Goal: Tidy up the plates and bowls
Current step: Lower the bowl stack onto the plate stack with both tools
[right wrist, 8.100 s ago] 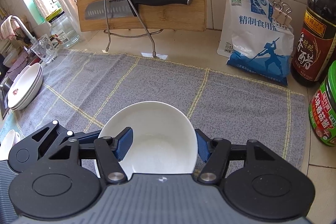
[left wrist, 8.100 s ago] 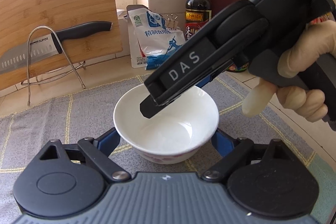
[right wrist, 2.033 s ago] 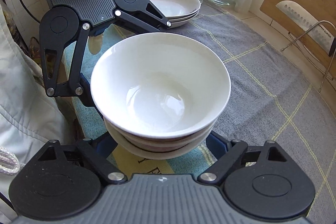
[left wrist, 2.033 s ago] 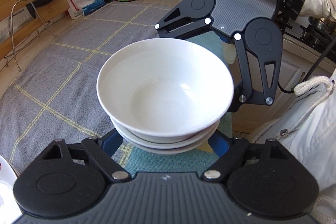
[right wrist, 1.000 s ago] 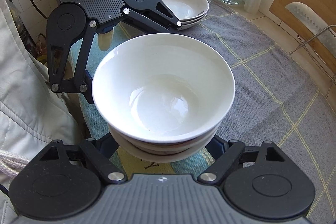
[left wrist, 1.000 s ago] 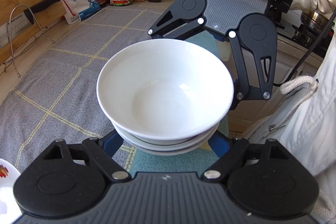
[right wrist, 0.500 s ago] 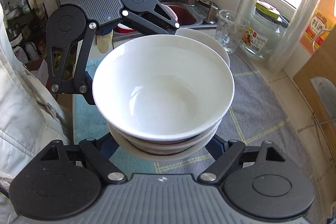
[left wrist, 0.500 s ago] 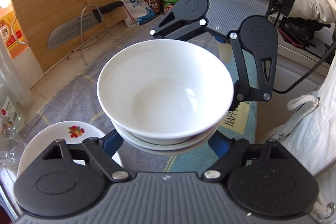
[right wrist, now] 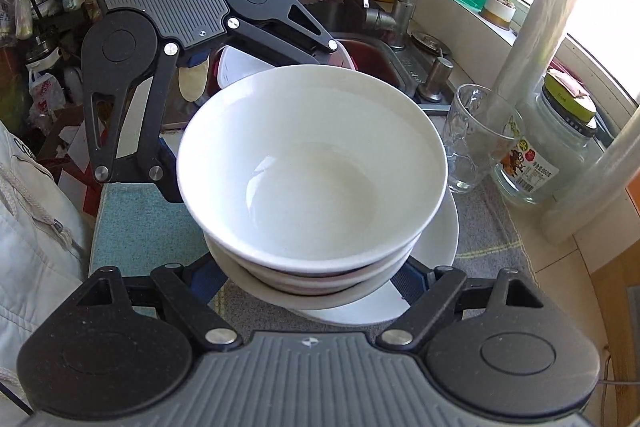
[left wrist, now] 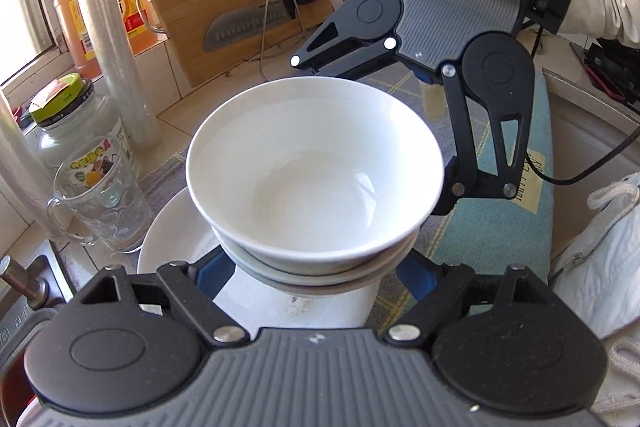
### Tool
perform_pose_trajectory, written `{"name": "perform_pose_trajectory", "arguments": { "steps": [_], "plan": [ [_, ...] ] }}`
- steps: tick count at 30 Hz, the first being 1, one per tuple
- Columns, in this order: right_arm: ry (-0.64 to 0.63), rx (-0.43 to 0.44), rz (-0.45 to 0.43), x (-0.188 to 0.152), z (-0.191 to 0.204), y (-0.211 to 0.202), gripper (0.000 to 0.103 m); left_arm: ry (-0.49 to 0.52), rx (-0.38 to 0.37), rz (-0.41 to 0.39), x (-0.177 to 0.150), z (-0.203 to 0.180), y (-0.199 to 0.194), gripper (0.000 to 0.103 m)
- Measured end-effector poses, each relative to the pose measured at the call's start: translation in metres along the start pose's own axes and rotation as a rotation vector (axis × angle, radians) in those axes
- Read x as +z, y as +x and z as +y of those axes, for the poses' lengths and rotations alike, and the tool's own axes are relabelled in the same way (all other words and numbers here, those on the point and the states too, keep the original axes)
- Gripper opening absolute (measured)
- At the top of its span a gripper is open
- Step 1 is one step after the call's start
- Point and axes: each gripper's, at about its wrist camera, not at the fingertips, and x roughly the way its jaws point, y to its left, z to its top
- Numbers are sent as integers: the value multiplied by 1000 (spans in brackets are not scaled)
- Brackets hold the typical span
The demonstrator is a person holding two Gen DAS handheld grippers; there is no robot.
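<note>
Each gripper has a grey ribbed body with two round black discs at its corners, black linkage arms pinned with silver screws, and blue pads on its fingers. The left gripper (left wrist: 316,267) shows a small lightning-like mark on its grey body. The right gripper (left wrist: 400,75) carries three round lens sockets on a black head, a red-and-white sticker, and a black cable trailing off. The person wears a cream jacket (left wrist: 592,267) with a white drawstring cord and a zip.
</note>
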Motion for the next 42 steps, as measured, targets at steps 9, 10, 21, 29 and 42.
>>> {"name": "perform_pose_trajectory", "arguments": {
  "steps": [9,10,21,29,42],
  "plan": [
    [11,-10,4,9,-11,19,89,-8,17,10,-11,19,1,87],
    [11,-12,4,9,-12,21,89,-6,18,12,-12,21,1,87],
    [69,-14,16,6,-26,36,89,-3,18,33,-16,32,13,86],
    [102,-7,19,5,-30,38,89,-19,15,29,-19,38,15,86],
    [153,-87,22,7,-21,28,103,-18,74,-58,-30,28,-3,100]
  ]
}}
